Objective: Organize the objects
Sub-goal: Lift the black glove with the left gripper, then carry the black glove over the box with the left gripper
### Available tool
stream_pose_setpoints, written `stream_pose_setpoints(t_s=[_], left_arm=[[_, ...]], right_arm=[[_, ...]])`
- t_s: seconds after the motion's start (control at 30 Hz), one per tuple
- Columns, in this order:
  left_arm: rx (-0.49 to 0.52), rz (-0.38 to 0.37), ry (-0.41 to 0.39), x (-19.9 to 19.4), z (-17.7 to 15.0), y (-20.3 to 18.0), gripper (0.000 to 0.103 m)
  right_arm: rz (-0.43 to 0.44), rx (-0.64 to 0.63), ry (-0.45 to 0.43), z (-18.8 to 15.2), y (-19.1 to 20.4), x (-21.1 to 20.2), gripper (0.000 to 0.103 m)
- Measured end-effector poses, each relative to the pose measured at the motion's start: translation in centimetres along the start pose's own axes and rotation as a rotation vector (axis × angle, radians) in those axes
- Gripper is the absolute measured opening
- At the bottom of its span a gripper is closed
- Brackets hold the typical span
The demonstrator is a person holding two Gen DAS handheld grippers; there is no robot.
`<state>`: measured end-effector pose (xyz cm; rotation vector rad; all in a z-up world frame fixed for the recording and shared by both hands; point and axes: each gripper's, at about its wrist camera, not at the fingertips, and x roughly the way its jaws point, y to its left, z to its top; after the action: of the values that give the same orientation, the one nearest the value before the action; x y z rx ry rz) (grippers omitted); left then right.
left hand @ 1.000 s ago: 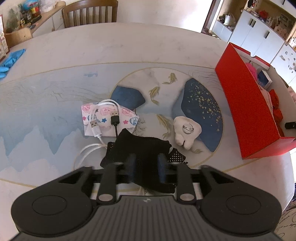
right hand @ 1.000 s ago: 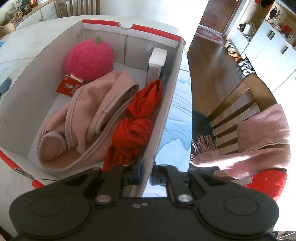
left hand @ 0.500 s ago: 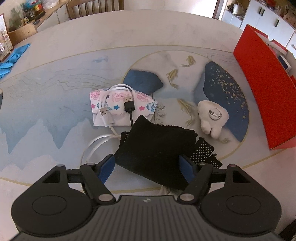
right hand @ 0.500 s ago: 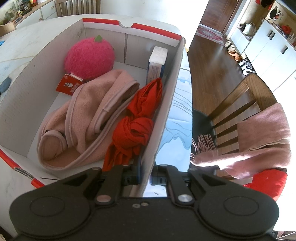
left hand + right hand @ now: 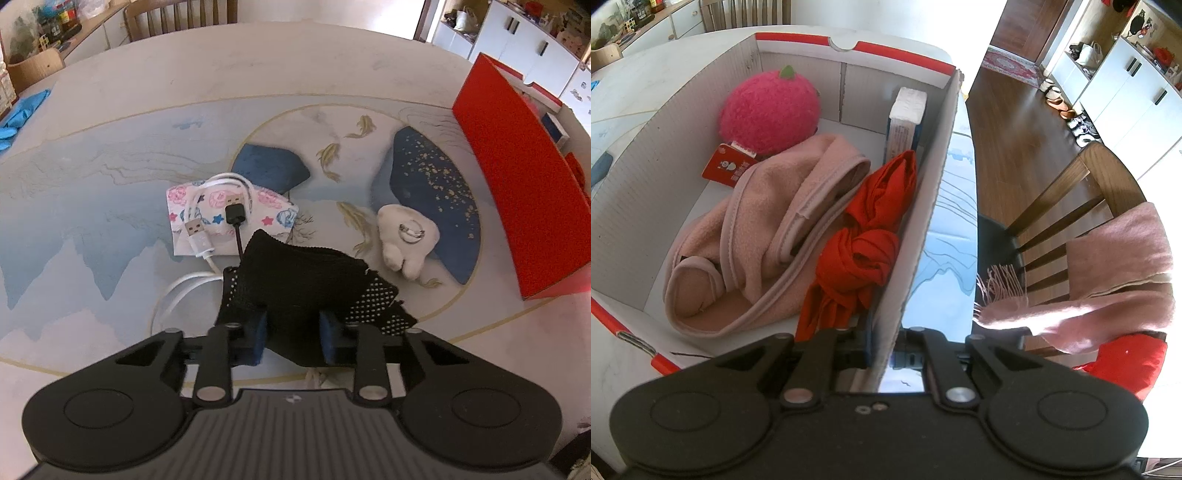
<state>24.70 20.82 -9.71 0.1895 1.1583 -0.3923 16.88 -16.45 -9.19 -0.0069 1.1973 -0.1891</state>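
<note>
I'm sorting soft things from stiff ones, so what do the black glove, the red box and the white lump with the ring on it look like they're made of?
Black glove: knitted fabric, matte, with white grip dots on one side.
Red box: corrugated cardboard, smooth red outside, plain white ribbed walls inside.
White lump: matte and softly moulded, possibly clay or putty; I cannot tell which.

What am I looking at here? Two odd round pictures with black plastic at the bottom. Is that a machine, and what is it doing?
No machine arm: a person holds a two-finger gripper in each hand, each carrying a wide-angle camera looking along its fingers. The black plastic is the gripper itself. In the left picture, the left gripper is closing its jaws on a black cloth lying on the table, near a patterned face mask, white cables and a small white toy. In the right picture, the right gripper pinches the wall of a red box, which holds a pink plush ball, a pink scarf and a red cloth.
</note>
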Motion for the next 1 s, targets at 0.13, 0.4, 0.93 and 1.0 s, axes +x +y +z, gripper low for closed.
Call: stream_pose_setpoints(t_s=[0.13, 0.4, 0.93, 1.0], left_arm=[[0.011, -0.039, -0.021, -1.3, 0.4, -0.2, 0.014], [0.009, -0.117, -0.092, -4.3, 2.2, -1.0, 0.011], [0.185, -0.31, -0.209, -9.1, 7.4, -8.6, 0.011], [0.219, -0.334, -0.218, -9.3, 8.2, -10.0, 0.011]], right_arm=[[0.001, -0.001, -0.001, 0.0, 0.0, 0.0, 0.007], [0.0, -0.005, -0.003, -0.1, 0.0, 0.1, 0.007], [0.002, -0.006, -0.005, -0.1, 0.1, 0.0, 0.007], [0.003, -0.007, -0.006, 0.0, 0.1, 0.0, 0.007]])
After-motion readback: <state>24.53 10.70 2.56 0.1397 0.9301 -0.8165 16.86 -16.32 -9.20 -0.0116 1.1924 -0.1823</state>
